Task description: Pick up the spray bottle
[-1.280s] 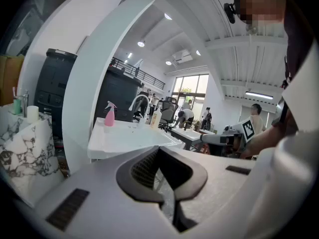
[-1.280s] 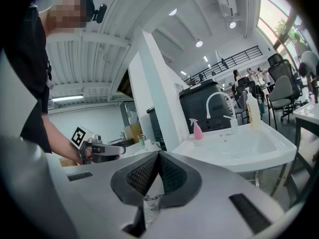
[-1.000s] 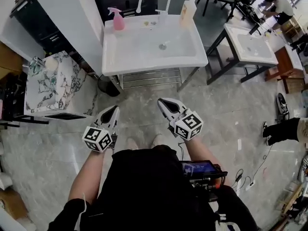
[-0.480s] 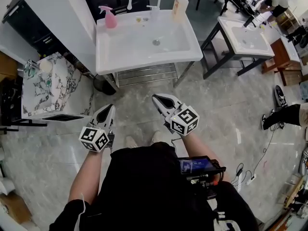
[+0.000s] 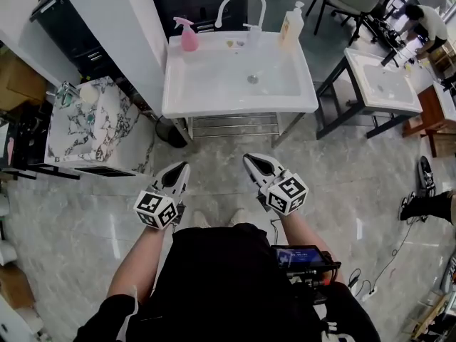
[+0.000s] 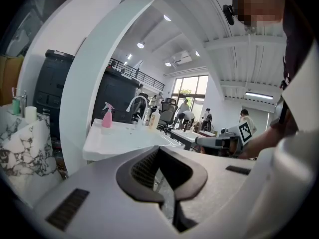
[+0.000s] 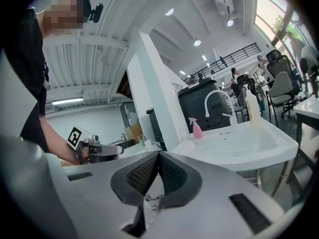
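One white rectangular washbasin (image 5: 178, 105) on metal frame stood on grey marbled floor (image 5: 214, 148). Back rim held pink plastic spray bottle (image 5: 188, 35), left; pale yellow pump bottle (image 5: 291, 26), right.

The pink spray bottle (image 5: 189, 37) with a pink trigger head stands upright on the white sink's (image 5: 214, 107) back left corner, upper centre of the frame.

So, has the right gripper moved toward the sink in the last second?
No. The right gripper keeps the same gap to the white sink's front rim; only the camera shifted.
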`<state>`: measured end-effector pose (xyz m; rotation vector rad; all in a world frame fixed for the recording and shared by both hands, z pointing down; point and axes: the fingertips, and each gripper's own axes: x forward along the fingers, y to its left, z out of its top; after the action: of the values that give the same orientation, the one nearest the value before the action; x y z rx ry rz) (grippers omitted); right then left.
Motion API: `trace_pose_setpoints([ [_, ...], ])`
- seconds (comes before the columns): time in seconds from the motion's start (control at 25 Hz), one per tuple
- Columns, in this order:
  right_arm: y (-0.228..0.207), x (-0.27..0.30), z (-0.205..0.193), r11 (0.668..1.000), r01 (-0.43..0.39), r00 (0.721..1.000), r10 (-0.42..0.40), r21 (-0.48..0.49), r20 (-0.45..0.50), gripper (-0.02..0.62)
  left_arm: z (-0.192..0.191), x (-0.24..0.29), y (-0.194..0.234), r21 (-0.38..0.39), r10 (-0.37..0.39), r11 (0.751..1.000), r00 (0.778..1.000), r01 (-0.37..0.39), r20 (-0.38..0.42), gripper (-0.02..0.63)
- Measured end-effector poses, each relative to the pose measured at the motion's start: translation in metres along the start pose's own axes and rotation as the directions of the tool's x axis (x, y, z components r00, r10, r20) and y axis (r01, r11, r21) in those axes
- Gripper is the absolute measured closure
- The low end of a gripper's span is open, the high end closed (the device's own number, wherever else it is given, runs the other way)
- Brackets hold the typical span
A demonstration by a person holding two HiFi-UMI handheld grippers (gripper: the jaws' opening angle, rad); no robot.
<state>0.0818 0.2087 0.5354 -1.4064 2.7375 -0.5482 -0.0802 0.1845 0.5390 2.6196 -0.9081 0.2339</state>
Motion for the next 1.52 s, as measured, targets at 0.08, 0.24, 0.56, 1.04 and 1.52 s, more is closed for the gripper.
trace_pose_setpoints([
  [0.08,-0.004,0.000,-0.001,1.000,-0.009,1.000,0.009,0.004,0.002,0.571,-0.001,0.002,-0.002,0.000,0.010,1.000,1.000,-0.010,0.000,0.600],
  [0.24,-0.014,-0.007,-0.007,0.999,-0.019,1.000,0.019,0.027,0.000,0.571,-0.010,0.008,-0.012,-0.008,0.028,1.000,0.999,-0.028,-0.021,0.600],
  [0.56,-0.031,-0.021,-0.033,0.996,-0.039,0.999,0.042,0.078,-0.028,0.571,-0.019,0.018,-0.031,-0.016,0.084,0.996,0.996,-0.084,-0.036,0.600],
  [1.04,-0.054,-0.005,-0.048,0.994,-0.009,0.997,0.018,0.112,-0.077,0.571,-0.032,0.031,-0.003,-0.046,0.116,0.992,0.991,-0.120,-0.073,0.600],
  [1.52,-0.101,0.095,-0.012,0.991,0.114,0.989,-0.107,0.072,-0.098,0.571,0.022,0.110,0.093,-0.035,-0.038,0.999,0.998,0.036,-0.048,0.600],
])
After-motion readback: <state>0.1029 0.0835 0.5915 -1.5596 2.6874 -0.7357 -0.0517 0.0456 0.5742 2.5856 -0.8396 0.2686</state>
